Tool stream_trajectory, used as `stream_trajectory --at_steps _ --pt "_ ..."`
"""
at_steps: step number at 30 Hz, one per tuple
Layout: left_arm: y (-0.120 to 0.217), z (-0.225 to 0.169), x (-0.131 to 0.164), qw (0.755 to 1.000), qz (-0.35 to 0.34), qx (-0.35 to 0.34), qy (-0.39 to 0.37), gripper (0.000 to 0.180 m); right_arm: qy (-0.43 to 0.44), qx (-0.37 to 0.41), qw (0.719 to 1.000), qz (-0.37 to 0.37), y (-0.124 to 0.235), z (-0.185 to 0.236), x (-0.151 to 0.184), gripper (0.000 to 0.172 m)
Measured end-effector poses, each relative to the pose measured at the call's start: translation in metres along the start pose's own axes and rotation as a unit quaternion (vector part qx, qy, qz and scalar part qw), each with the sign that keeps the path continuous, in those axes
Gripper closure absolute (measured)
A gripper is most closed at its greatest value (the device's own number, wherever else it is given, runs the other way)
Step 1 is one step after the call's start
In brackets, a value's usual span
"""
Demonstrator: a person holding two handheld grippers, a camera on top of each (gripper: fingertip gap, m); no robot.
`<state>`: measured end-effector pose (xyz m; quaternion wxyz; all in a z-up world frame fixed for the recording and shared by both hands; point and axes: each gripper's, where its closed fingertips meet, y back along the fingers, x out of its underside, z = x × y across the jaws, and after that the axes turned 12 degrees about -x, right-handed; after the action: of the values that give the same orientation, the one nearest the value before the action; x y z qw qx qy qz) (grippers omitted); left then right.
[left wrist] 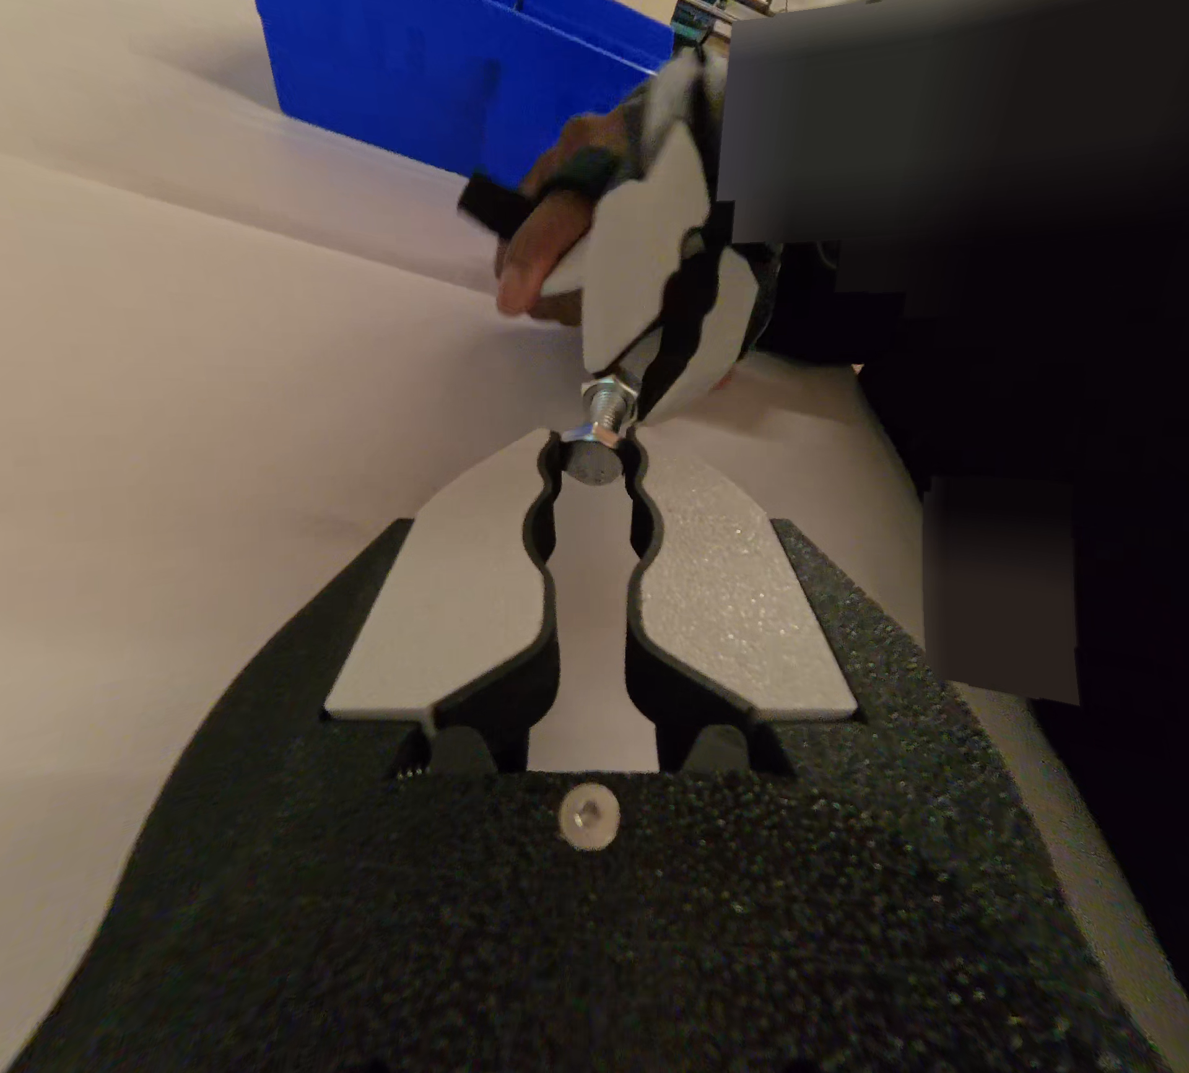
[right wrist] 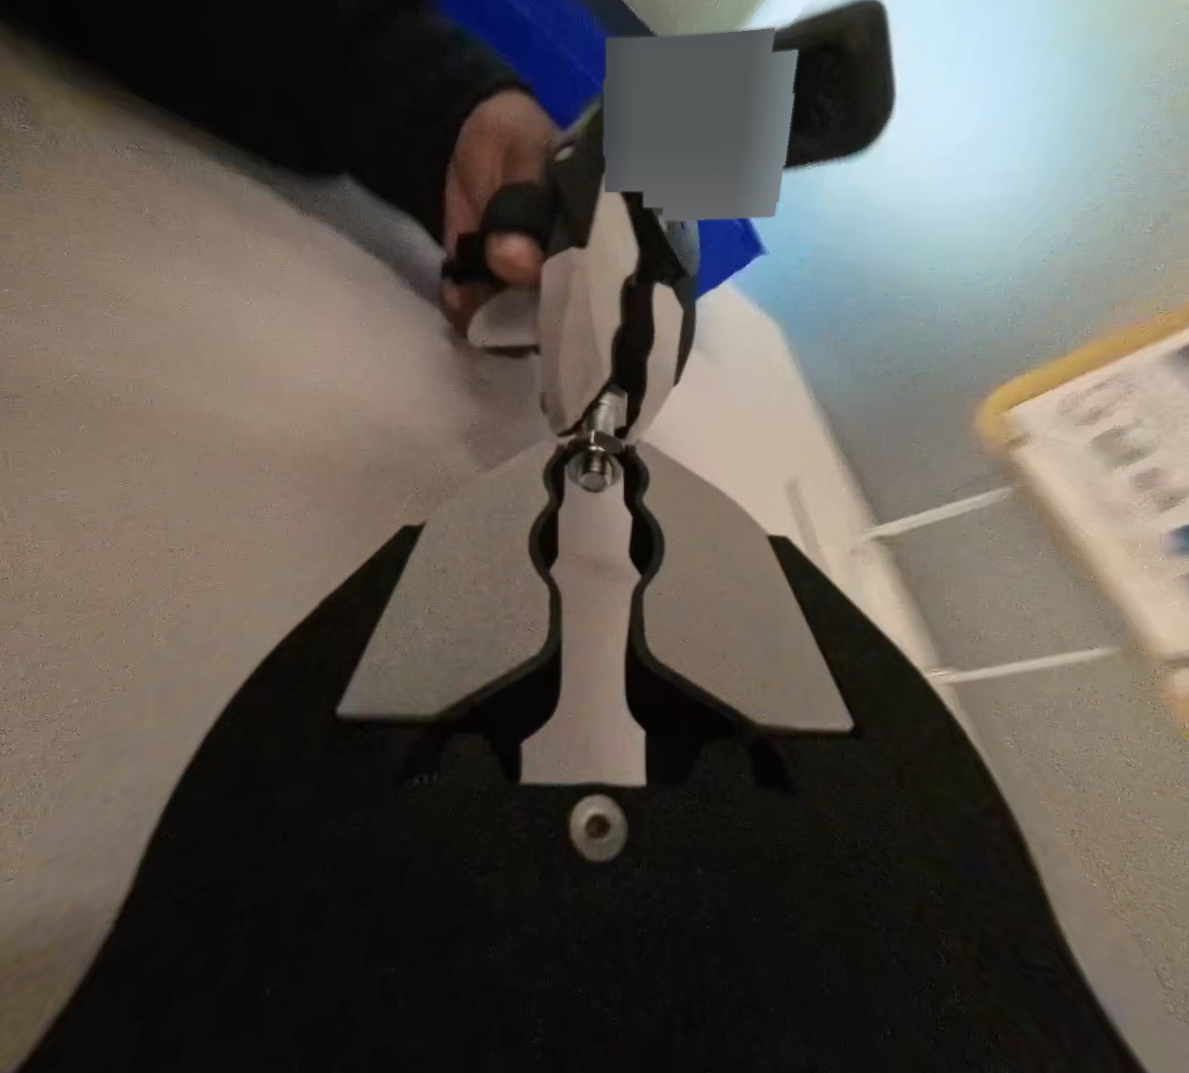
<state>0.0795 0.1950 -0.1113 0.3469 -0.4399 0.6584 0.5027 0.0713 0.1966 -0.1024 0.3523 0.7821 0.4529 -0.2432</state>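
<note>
The left tongs [left wrist: 590, 453] pinched the silver bolt [left wrist: 590, 466] by its head, steadying it above the white desk [left wrist: 193, 399], while the right tongs [right wrist: 595, 463] pinched its nut [right wrist: 595, 455], near the blue bin [left wrist: 418, 51].

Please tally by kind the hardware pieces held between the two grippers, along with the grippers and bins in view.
Bolt: 1
Nut: 1
Grippers: 2, the left gripper and the right gripper
Blue bin: 1
Total: 5
</note>
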Motion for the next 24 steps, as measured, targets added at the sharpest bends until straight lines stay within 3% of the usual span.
stream_trajectory --at_steps 1,3,7,11,14,16,17,20,22,24 --pt "0.000 0.001 0.000 1.000 0.001 0.001 0.011 0.163 0.070 0.024 0.997 0.026 0.000 0.000 0.000 0.155" --pt "0.001 0.002 -0.002 1.000 -0.005 0.001 0.017 0.163 0.085 0.036 0.995 0.031 0.000 -0.002 -0.003 0.153" --pt "0.003 0.008 -0.007 0.999 -0.026 -0.023 -0.010 0.163 -0.122 0.009 0.991 -0.048 0.004 -0.014 -0.006 0.142" --pt "0.003 0.012 -0.009 0.997 -0.033 -0.050 -0.038 0.163 -0.328 -0.050 0.938 -0.105 0.003 -0.018 0.003 0.134" --pt "0.004 0.011 -0.010 0.997 -0.038 -0.050 -0.049 0.163 -0.381 -0.076 0.914 -0.115 -0.001 -0.014 0.007 0.137" --pt "0.003 0.011 -0.008 0.996 -0.031 -0.055 -0.057 0.163 -0.357 -0.078 0.926 -0.101 -0.002 -0.010 0.007 0.154" --pt "0.003 0.010 -0.007 0.997 -0.027 -0.051 -0.055 0.163 -0.324 -0.069 0.940 -0.087 -0.003 -0.009 0.008 0.154" --pt "0.002 0.005 -0.001 1.000 -0.004 -0.016 -0.011 0.163 -0.092 -0.013 0.996 -0.010 -0.004 -0.002 0.010 0.154" --pt "0.001 0.004 0.003 1.000 0.010 -0.008 0.004 0.163 0.085 0.036 0.994 0.055 -0.004 -0.001 0.012 0.154" --pt "0.001 0.005 0.002 1.000 0.004 -0.013 0.000 0.163 0.081 0.038 0.994 0.056 -0.003 -0.002 0.010 0.154"
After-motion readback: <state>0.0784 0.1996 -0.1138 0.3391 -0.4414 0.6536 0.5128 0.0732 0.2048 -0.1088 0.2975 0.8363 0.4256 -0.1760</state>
